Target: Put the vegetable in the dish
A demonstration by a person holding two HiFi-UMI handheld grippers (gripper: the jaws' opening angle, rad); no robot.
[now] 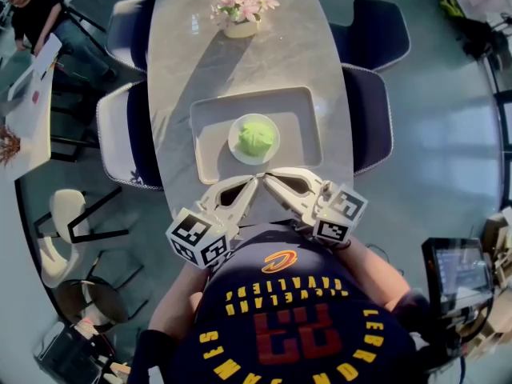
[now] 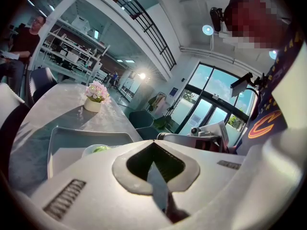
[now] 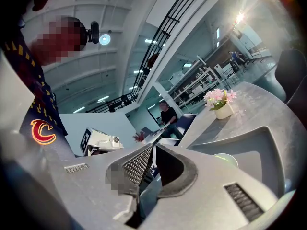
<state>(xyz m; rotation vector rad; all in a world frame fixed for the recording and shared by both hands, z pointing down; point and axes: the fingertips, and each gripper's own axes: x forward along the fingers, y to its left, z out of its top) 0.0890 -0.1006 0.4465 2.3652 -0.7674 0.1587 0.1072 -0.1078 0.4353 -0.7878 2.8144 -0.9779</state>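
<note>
A green leafy vegetable (image 1: 257, 137) lies in a small white dish (image 1: 239, 147) that stands in the middle of a grey tray (image 1: 300, 112) on the marble table. My left gripper (image 1: 254, 180) and right gripper (image 1: 268, 175) hover at the tray's near edge. Their tips almost touch, both are shut, and nothing is held. In the left gripper view the shut jaws of the left gripper (image 2: 153, 143) cover most of the dish (image 2: 91, 150), and a bit of the vegetable (image 2: 101, 149) peeks out. Only the rim of the dish (image 3: 228, 160) shows past the right gripper (image 3: 153, 147) in its own view.
A pot of pink flowers (image 1: 240, 6) stands at the table's far end. Dark chairs (image 1: 370, 110) line both sides of the table (image 1: 200, 62). A person (image 1: 36, 10) sits at another table far left. A monitor (image 1: 460, 274) is at lower right.
</note>
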